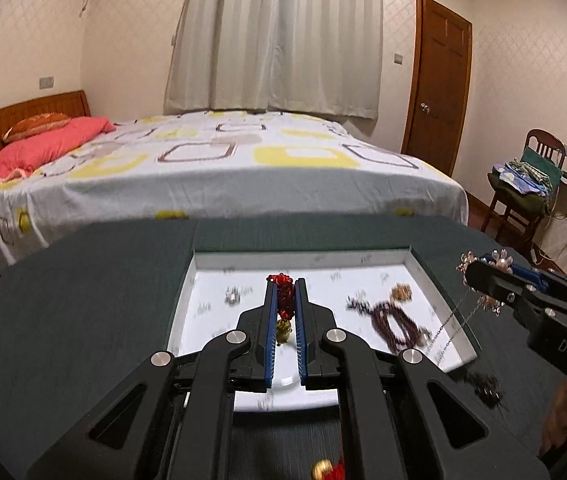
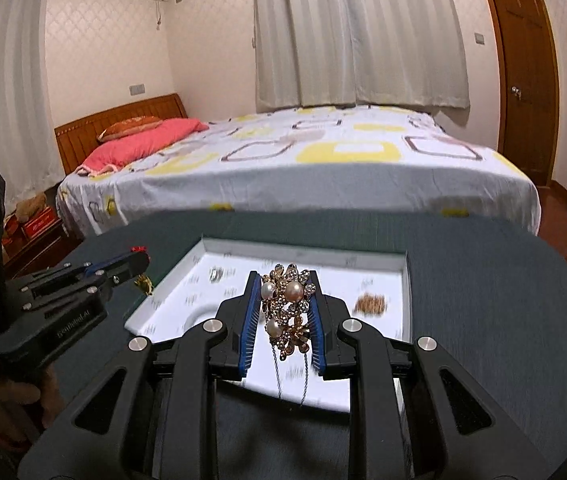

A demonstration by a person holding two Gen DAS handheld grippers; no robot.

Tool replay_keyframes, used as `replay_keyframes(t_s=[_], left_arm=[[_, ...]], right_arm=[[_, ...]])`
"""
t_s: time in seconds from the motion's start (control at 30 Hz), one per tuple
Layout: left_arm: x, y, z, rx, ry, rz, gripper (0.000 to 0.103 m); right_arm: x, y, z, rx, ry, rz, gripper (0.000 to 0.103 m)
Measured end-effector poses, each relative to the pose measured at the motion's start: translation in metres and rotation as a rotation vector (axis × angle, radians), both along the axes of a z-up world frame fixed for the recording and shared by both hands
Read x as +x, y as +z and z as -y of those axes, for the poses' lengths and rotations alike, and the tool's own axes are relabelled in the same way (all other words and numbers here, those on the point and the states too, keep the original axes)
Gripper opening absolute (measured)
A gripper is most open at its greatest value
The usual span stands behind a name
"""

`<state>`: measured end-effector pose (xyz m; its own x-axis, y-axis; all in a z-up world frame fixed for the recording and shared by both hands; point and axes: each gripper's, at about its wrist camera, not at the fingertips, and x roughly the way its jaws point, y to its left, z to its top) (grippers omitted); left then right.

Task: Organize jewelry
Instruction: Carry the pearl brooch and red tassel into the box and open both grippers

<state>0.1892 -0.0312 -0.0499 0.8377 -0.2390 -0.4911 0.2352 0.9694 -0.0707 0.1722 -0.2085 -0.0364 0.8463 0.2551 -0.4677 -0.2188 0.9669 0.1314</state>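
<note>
My left gripper (image 1: pixel 284 283) is shut on a red beaded ornament (image 1: pixel 283 296) with a small gold charm (image 1: pixel 283 332) dangling below it, held above the white tray (image 1: pixel 199 280). My right gripper (image 2: pixel 285 280) is shut on a gold flower necklace with pearls (image 2: pixel 287 300); its thin chain (image 2: pixel 305 376) hangs down over the tray (image 2: pixel 363 258). In the left wrist view the right gripper (image 1: pixel 469 270) shows at the right edge with the necklace. The left gripper (image 2: pixel 143 258) appears at the left of the right wrist view.
The tray lies on a dark green table (image 1: pixel 83 280). In it are a dark red bead bracelet (image 1: pixel 395 324), a gold piece (image 1: pixel 401 292) and a small silver piece (image 1: pixel 233 296). A dark bead item (image 1: pixel 485 388) lies on the table beside the tray. A bed (image 1: pixel 211 168) stands behind.
</note>
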Motion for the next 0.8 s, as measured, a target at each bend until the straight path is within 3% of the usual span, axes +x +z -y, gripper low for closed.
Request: replay_keyframes(t_s=[0.57,0.67,0.8], left_arm=[[0.094,-0.009,0.015,0.01,-0.007,0.001,0.009],[0.105,-0.014,0.017,0.015,-0.007,-0.011,0.009],[0.122,-0.036,0.023,0.042,-0.012,-0.085,0.009]], right_arm=[[0.101,0.018,0.006,0.001,-0.032,0.065,0.022],[0.117,0.009,0.006,-0.001,-0.035,0.041,0.022],[0.14,-0.019,0.01,0.021,-0.041,-0.052,0.023]])
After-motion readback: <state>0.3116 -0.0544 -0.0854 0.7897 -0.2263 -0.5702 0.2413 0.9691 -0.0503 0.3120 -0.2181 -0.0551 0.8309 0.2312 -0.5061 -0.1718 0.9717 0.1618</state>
